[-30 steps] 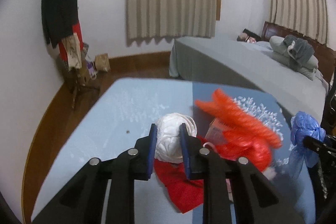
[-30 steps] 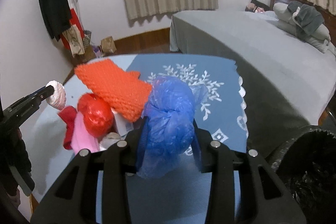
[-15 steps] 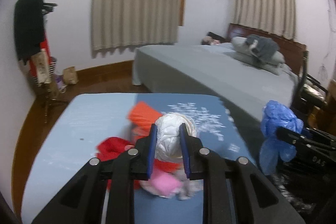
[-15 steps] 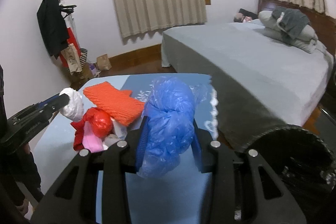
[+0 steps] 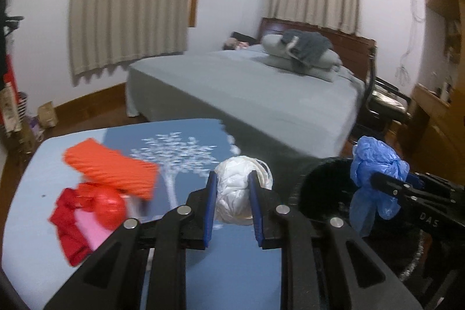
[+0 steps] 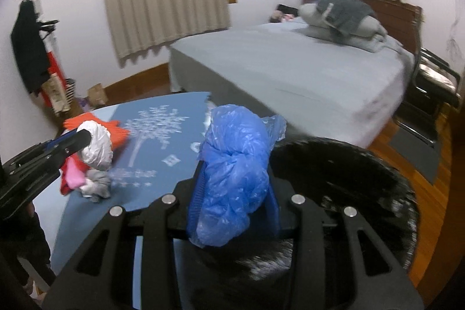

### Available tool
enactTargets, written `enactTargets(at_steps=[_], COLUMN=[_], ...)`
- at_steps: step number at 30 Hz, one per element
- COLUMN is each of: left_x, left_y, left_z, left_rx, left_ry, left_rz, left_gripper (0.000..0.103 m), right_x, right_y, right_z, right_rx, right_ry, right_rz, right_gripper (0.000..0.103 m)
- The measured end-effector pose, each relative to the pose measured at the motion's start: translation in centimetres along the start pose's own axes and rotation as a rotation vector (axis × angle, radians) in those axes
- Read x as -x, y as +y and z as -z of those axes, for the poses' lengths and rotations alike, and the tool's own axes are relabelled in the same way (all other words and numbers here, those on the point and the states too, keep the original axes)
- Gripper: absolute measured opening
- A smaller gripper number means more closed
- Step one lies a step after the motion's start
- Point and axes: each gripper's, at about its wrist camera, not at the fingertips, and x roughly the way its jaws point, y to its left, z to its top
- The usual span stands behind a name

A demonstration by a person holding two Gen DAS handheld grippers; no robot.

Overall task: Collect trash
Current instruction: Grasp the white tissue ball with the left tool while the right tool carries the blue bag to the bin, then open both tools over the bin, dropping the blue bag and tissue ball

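My left gripper (image 5: 232, 179) is shut on a crumpled white plastic ball (image 5: 232, 193), held above the blue table's right edge; the ball (image 6: 97, 145) also shows at the left of the right wrist view. My right gripper (image 6: 235, 161) is shut on a knotted blue plastic bag (image 6: 232, 176), which hangs over the rim of a black-lined trash bin (image 6: 334, 173). That bag (image 5: 375, 173) and the bin (image 5: 322, 193) show at the right of the left wrist view. More trash stays on the table: an orange foam net (image 5: 110, 167), a red bag (image 5: 107, 205) and pink and red scraps (image 5: 72, 234).
The blue table (image 5: 238, 275) has a white tree print. Behind it stands a grey bed (image 5: 261, 89) with pillows. A chair (image 5: 383, 103) and a wooden cabinet (image 5: 436, 118) are at the right, a coat rack (image 6: 29, 48) at the left wall. A grey crumpled scrap (image 6: 97, 185) lies on the table.
Both grippers have swung to the right with their loads, away from the trash pile. The black bin has come into view under the blue bag and beside the white ball.
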Motion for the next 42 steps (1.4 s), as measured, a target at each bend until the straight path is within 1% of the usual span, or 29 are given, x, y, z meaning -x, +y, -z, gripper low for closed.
enactTargets(at_steps=[7, 15, 21, 23, 26, 27, 28, 29, 30, 31, 32, 33, 34, 36, 37, 39, 42], left_x=[-2.0, -4.1, -5.3, -5.6, -6.1, -6.2, -6.3, -6.4, -6.3, -6.1, -5.9, -5.7, -5.5, -5.1, -4.8, -4.2, -3.0], left_y=[-5.1, -10.3, -12.6, -13.2, -13.4, -13.4, -13.4, -13.3, -13.2, -12.9, -12.7, -12.4, -12.0, -11.4, -10.7, -9.6, -7.6], left_z=[-0.2, -0.2, 0.0, 0.1, 0.2, 0.2, 0.2, 0.2, 0.2, 0.1, 0.0, -0.1, -0.2, -0.4, -0.5, -0.6, -0.5], left_rx=[-0.061, -0.131, -0.159, -0.167, -0.17, -0.169, -0.165, -0.161, -0.156, -0.154, -0.153, -0.151, -0.146, -0.137, -0.128, -0.114, -0.101], left_ry=[0.014, 0.031, 0.055, 0.064, 0.087, 0.092, 0.101, 0.102, 0.099, 0.093, 0.09, 0.084, 0.076, 0.068, 0.062, 0.046, 0.025], left_rz=[0.088, 0.164, 0.189, 0.196, 0.219, 0.227, 0.24, 0.243, 0.243, 0.241, 0.237, 0.228, 0.216, 0.195, 0.177, 0.144, 0.088], left_gripper=[0.022, 0.022, 0.022, 0.022, 0.026, 0.031, 0.042, 0.048, 0.056, 0.059, 0.061, 0.068, 0.072, 0.076, 0.08, 0.086, 0.092], right_x=[1.5, 2.9, 3.3, 3.2, 3.1, 3.2, 3.3, 3.3, 3.3, 3.3, 3.4, 3.5, 3.6, 3.7, 3.8, 4.0, 3.8], right_y=[-4.0, -7.7, -10.1, -10.7, -11.2, -11.3, -11.5, -11.6, -11.7, -11.8, -11.8, -11.8, -11.7, -11.6, -11.4, -11.0, -9.7], right_z=[1.0, 1.6, 2.6, 3.0, 3.1, 3.1, 3.2, 3.1, 2.9, 2.8, 2.8, 2.9, 2.8, 2.7, 2.6, 2.4, 1.8], right_rx=[-0.049, -0.102, -0.136, -0.148, -0.157, -0.159, -0.164, -0.168, -0.171, -0.171, -0.169, -0.167, -0.164, -0.163, -0.162, -0.159, -0.148], right_ry=[0.004, -0.004, 0.004, 0.009, 0.014, 0.015, 0.014, 0.012, 0.01, 0.007, 0.005, 0.002, -0.003, -0.011, -0.019, -0.031, -0.04], right_rz=[0.084, 0.136, 0.156, 0.16, 0.167, 0.171, 0.175, 0.183, 0.188, 0.192, 0.197, 0.202, 0.211, 0.215, 0.214, 0.208, 0.18], right_gripper=[0.036, 0.037, 0.037, 0.038, 0.04, 0.047, 0.051, 0.057, 0.061, 0.063, 0.069, 0.076, 0.078, 0.088, 0.091, 0.093, 0.096])
